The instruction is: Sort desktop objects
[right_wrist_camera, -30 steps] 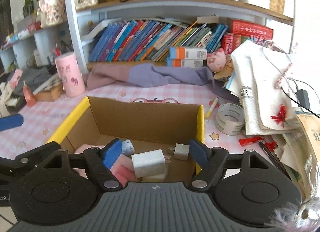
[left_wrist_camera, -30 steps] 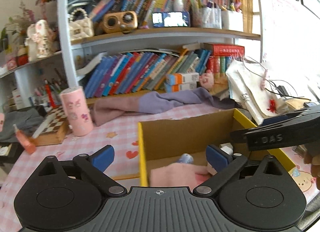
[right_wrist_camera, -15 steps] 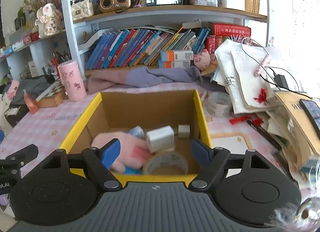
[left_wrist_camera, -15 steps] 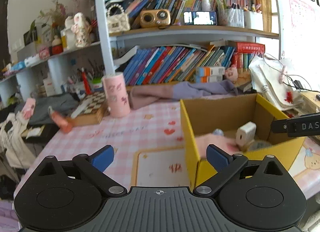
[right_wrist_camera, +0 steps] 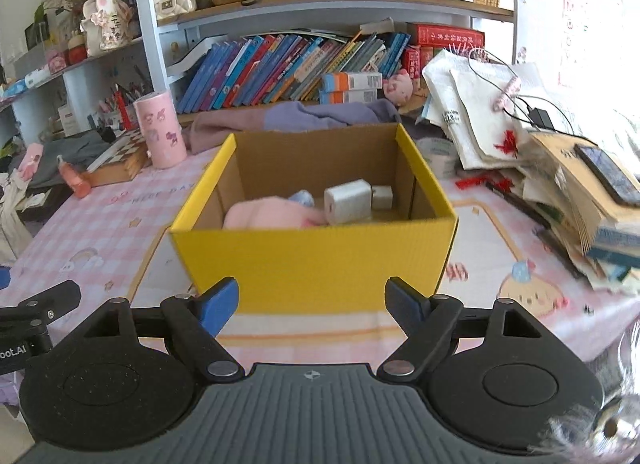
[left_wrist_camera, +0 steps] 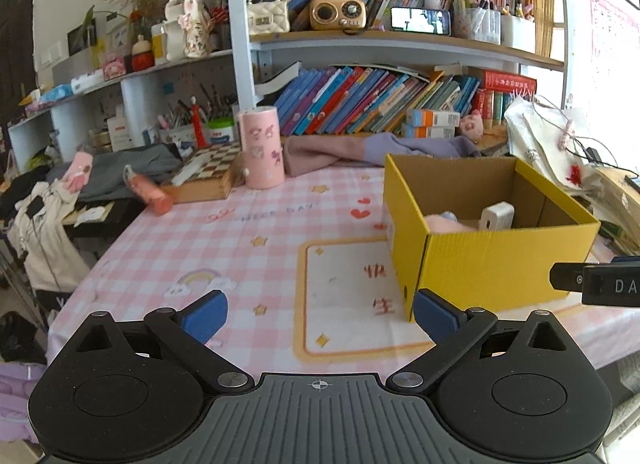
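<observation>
A yellow cardboard box (right_wrist_camera: 312, 260) stands on the pink checked tablecloth (left_wrist_camera: 224, 240); it also shows in the left wrist view (left_wrist_camera: 496, 268). Inside lie a pink cloth (right_wrist_camera: 268, 214), a white charger block (right_wrist_camera: 347, 201), a smaller white plug (right_wrist_camera: 382, 197) and a bluish item (right_wrist_camera: 301, 197). My right gripper (right_wrist_camera: 312, 306) is open and empty, in front of the box's near wall. My left gripper (left_wrist_camera: 318, 314) is open and empty, to the left of the box over a yellow-edged mat (left_wrist_camera: 344, 300).
A pink cylinder holder (left_wrist_camera: 261, 148), a chessboard box (left_wrist_camera: 202, 174) and an orange bottle (left_wrist_camera: 148, 190) stand at the back left. A purple cloth (right_wrist_camera: 296, 116) lies behind the box. Papers, books and a phone (right_wrist_camera: 604, 172) pile at the right, with a tape roll (right_wrist_camera: 438, 154). Bookshelves rise behind.
Both grippers have pulled back and away from the box toward the table's front edge. The box and its contents now sit farther off; the items inside stay put.
</observation>
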